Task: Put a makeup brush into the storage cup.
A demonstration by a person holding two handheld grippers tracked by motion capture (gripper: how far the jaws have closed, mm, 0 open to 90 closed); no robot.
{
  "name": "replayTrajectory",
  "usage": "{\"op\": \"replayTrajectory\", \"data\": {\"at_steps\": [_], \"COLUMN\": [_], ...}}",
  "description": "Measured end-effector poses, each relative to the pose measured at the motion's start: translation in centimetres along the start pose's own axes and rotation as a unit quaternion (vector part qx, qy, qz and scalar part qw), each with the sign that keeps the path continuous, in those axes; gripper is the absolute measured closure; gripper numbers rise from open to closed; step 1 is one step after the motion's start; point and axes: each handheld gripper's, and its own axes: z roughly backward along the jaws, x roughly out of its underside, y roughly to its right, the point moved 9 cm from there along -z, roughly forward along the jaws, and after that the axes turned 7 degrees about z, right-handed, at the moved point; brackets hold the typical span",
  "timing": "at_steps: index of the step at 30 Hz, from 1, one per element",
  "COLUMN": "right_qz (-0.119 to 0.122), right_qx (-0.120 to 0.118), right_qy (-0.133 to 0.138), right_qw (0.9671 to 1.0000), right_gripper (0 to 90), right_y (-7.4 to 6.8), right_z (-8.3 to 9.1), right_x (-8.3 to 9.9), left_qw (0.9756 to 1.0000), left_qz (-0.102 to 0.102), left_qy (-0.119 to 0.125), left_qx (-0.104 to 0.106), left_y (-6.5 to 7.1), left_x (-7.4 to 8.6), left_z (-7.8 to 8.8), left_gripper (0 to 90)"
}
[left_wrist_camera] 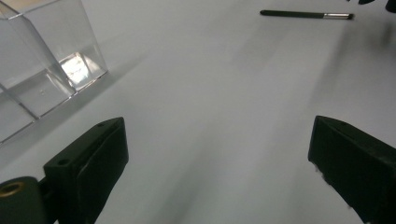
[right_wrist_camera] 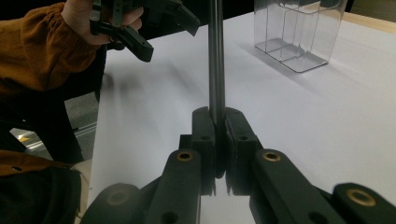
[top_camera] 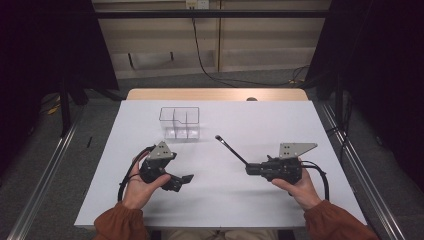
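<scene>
Holding a slim black pen by one end, the right gripper has its jaws pinched tight on the shaft, as the right gripper view shows, with the pads pressed on either side of the pen. From the high view, the pen's long axis runs away from the jaws toward the far left, its free tip raised off the white table and aimed roughly at the clear plastic organizer standing near the far middle of the table. That container lies up and to the left of the pen tip, apart from it, with bare table between them; it is upright, split by inner walls into several compartments, and all of them look empty. The left gripper rests low at the near left, its jaws spread wide with nothing between them; the left gripper view shows bare table in the gap, with the organizer off to one side. Of the two, the left hand sits about as near to the organizer as the pen tip does, but the pen is in the right gripper, so dropping it in looks to be a matter of carrying it forward and left and tipping it upright over a compartment.
</scene>
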Motion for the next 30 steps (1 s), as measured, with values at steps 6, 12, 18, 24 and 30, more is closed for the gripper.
{"op": "replayTrajectory", "data": {"at_steps": [6, 12, 18, 24, 30], "right_qz": [-0.001, 0.000, -0.001, -0.003, -0.002], "right_qx": [-0.004, -0.006, -0.007, -0.012, -0.013], "right_qy": [0.002, 0.005, 0.008, 0.011, 0.014], "right_qw": [1.0000, 1.0000, 0.9999, 0.9999, 0.9998], "right_gripper": [84.2, 84.2, 84.2, 84.2, 84.2], "right_y": [-0.1, -0.3, -0.3, -0.4, -0.5], "right_z": [-0.1, -0.2, -0.2, -0.3, -0.4], "right_x": [-0.1, -0.2, -0.3, -0.4, -0.5], "left_qw": [0.9990, 0.9978, 0.9965, 0.9946, 0.9913], "left_qz": [0.012, 0.013, 0.016, 0.002, -0.003], "left_qy": [0.042, 0.064, 0.079, 0.101, 0.125], "left_qx": [0.007, 0.010, 0.022, 0.021, 0.041], "left_y": [0.9, 1.6, 2.2, 2.8, 3.9], "left_x": [-0.9, -1.3, -1.7, -2.6, -3.9], "left_z": [0.5, 0.2, -0.3, -0.6, -1.1], "left_gripper": [5.1, 5.1, 4.5, 4.5, 3.5]}}
